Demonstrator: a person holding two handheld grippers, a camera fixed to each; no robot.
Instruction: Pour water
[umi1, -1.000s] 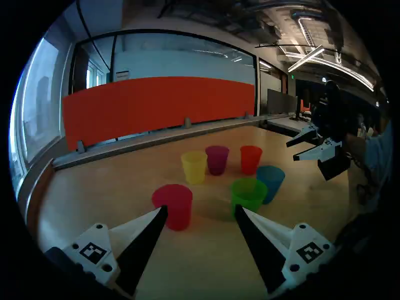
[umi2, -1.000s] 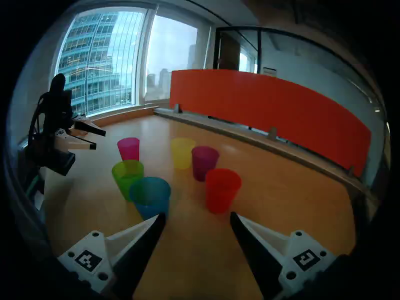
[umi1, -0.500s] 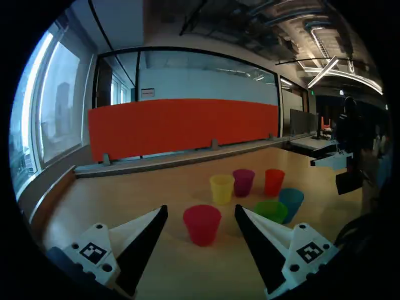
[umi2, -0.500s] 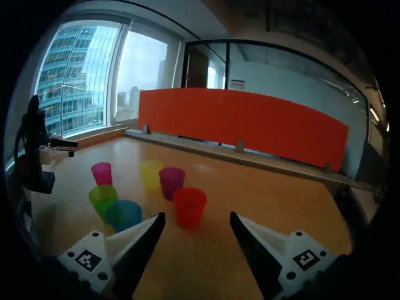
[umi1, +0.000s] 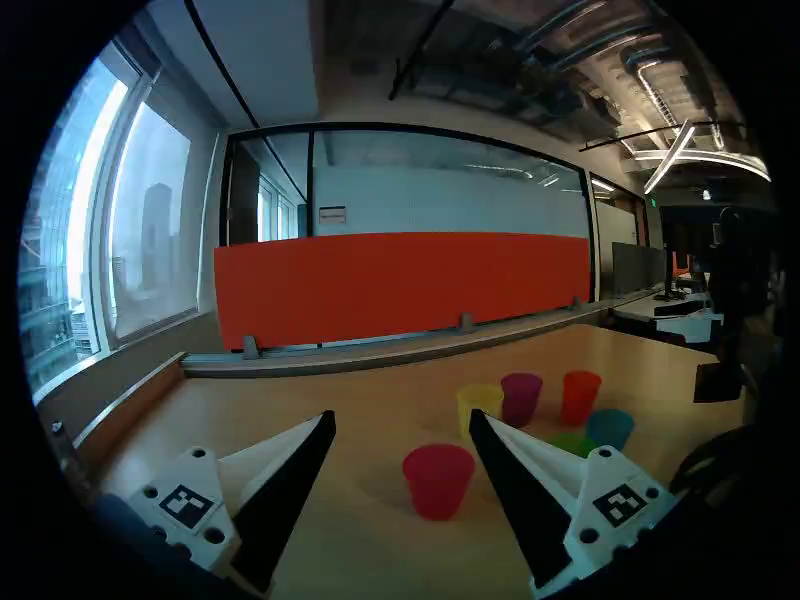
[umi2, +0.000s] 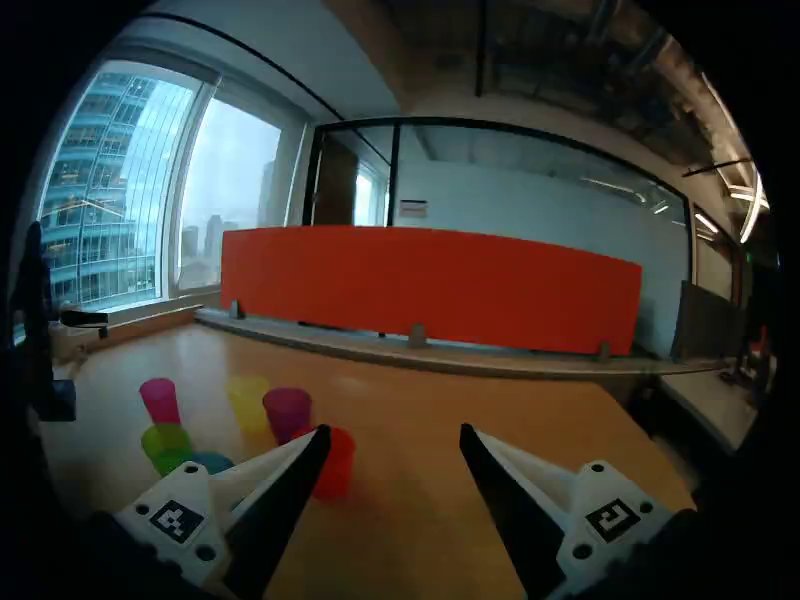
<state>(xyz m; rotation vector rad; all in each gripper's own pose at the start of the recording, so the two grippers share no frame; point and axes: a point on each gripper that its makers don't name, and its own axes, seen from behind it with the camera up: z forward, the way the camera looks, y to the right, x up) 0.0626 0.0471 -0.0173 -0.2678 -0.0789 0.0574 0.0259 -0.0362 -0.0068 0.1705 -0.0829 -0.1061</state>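
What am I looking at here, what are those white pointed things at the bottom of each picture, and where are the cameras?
There is no robot here. A person holds a two-finger grasping tool in each hand, and a fisheye camera rides on each one, looking forward along its fingers. The white pointed pieces are those fingers. The left gripper view looks out from the left tool, and the right gripper view from the right tool. Both tools are open and hold nothing. On the wooden table six plastic cups stand in a cluster: a pink cup nearest the left tool, then a yellow cup, purple cup, orange cup, blue cup and green cup. An orange partition runs behind the table. Whether any cup holds water cannot be told.
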